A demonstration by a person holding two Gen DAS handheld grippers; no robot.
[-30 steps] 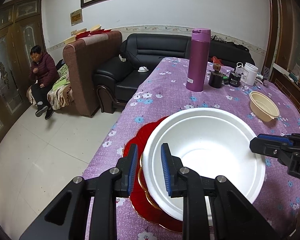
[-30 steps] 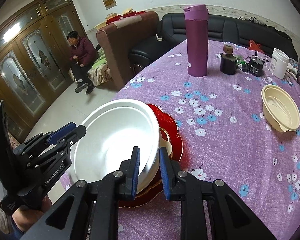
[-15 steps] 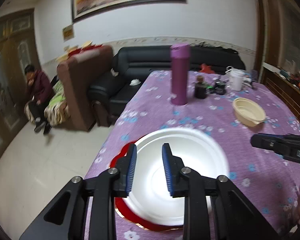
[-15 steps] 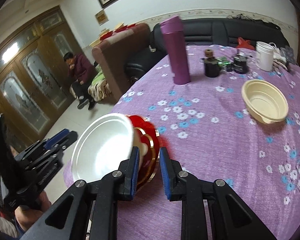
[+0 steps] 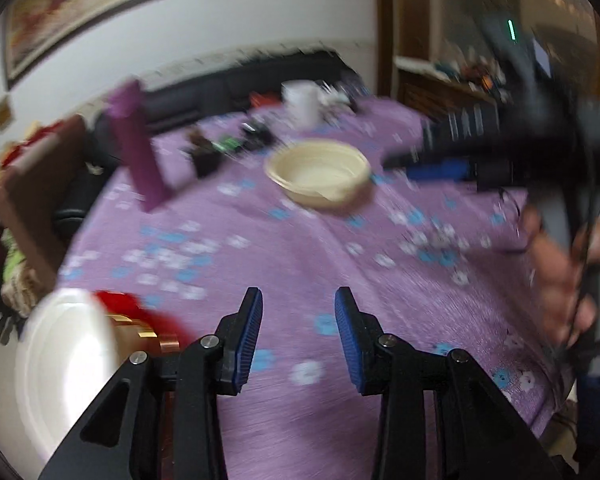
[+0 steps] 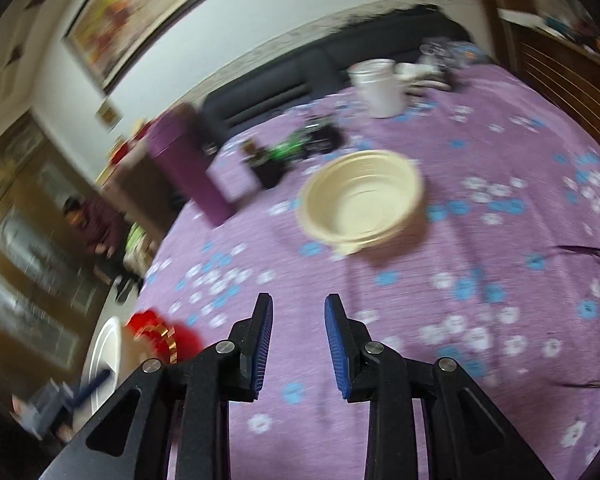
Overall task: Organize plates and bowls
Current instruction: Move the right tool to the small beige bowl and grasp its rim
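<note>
Cream bowl (image 6: pixel 362 200): one, plastic, upright, empty as far as the blur allows; stands alone on the purple flowered tablecloth (image 6: pixel 440 340), toward the far middle of the table, ahead of both grippers and well apart from them.

White bowl (image 5: pixel 60 364): one, large, at the near left edge of the table, resting on the red plate (image 5: pixel 156 320). The plate has a gold rim band and shows from under the bowl on its right side. Both are blurred.

Left gripper (image 5: pixel 298 336): black frame, blue pads; jaws apart with nothing between them, only tablecloth showing in the gap; they have just been opening. It sits to the right of the white bowl, not touching it.

Right gripper (image 6: pixel 298 348): same build; jaws apart, nothing between them, likewise just opening. It points toward the cream bowl. In the left wrist view it appears as a dark blurred shape with a hand (image 5: pixel 560 280) on it at the right.

Other items: purple flask (image 6: pixel 192 168), far left of the cream bowl; white lidded container (image 6: pixel 378 82) at the far edge; small dark objects (image 6: pixel 296 148) between these, unidentifiable; black sofa (image 6: pixel 320 68) behind the table; framed painting (image 6: pixel 140 12) on the wall; seated person (image 6: pixel 96 220) at left.
</note>
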